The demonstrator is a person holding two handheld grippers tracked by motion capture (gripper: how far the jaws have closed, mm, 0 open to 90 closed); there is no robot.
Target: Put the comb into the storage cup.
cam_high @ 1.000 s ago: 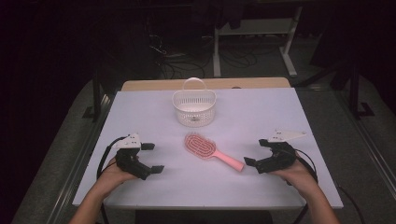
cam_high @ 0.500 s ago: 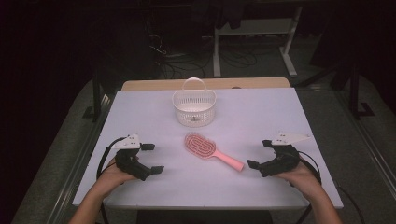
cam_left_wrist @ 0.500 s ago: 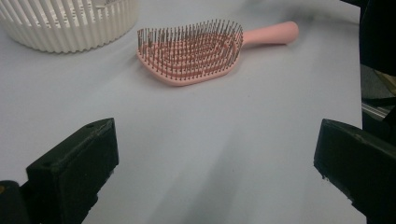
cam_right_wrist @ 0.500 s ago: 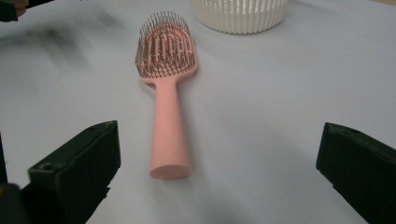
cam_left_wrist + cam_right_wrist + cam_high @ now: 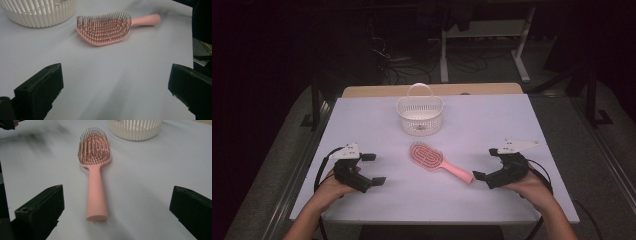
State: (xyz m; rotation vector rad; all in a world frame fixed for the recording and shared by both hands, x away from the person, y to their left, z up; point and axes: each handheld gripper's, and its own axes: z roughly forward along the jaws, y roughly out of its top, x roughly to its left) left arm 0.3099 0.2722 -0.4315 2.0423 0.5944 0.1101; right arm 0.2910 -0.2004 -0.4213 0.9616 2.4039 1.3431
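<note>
Nothing is picked up yet, I'd say: the pink hairbrush [image 5: 438,162] lies bristles-up on the table [image 5: 532,125], in front of the white basket [image 5: 420,116]. The right hand-held gripper [image 5: 486,163], jaws spread, sits just beside the handle's end; the left hand-held gripper [image 5: 373,169] is spread too, well apart.

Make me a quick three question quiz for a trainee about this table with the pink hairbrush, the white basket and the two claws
1. True or false: the pink hairbrush lies inside the white basket.
2. Which claw does the brush handle point toward: A) the left claw, B) the right claw?
3. Fill in: the brush lies with its bristles facing ____.

Key
1. False. It lies on the table, apart from the basket and nearer the person.
2. B. In the right gripper view the handle end lies between that claw's open jaws but is not gripped.
3. Up.
</note>
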